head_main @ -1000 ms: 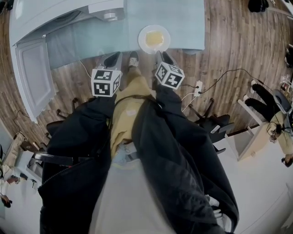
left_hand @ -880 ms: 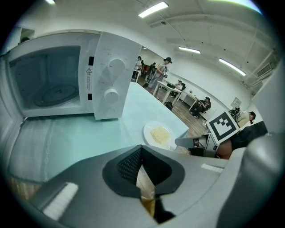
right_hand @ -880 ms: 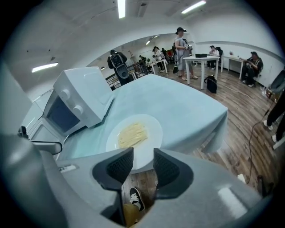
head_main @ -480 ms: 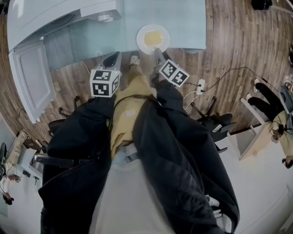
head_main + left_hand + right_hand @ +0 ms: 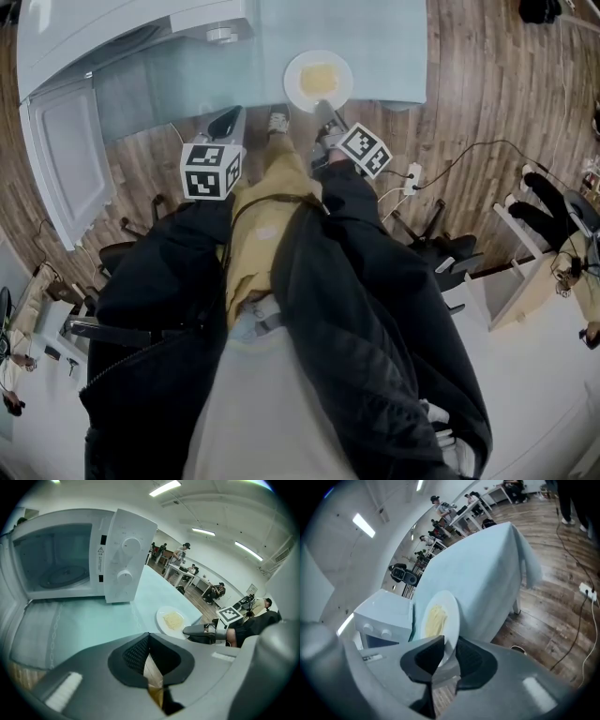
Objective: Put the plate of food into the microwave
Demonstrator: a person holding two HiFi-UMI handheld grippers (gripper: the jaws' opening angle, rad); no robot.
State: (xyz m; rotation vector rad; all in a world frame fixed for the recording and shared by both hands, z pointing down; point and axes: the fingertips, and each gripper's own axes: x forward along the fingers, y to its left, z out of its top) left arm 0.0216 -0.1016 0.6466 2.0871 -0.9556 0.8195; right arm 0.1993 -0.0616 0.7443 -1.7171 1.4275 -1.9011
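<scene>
A white plate [image 5: 319, 80] of pale yellow food sits at the near edge of the light blue table [image 5: 384, 37]. My right gripper [image 5: 325, 109] reaches its near rim. In the right gripper view the plate [image 5: 437, 618] stands on edge because the gripper is rolled. Its rim lies between the jaws, which have just been closing and now press on it; right gripper [image 5: 449, 643]. The white microwave [image 5: 122, 33] stands to the left, its door [image 5: 64, 159] swung wide; its cavity [image 5: 54, 559] is empty. My left gripper [image 5: 225, 122] hovers shut and empty before the table; left gripper [image 5: 149, 637].
A power strip [image 5: 410, 176] and cables lie on the wood floor at the right. Chairs stand around my legs, and a seated person [image 5: 562, 234] is at the far right. The left gripper view shows the plate [image 5: 172, 619] about a hand's width right of the microwave's control panel [image 5: 125, 559].
My right gripper has rolled over and come down onto the plate's near rim, its marker cube turning. The left gripper has stayed in place.
</scene>
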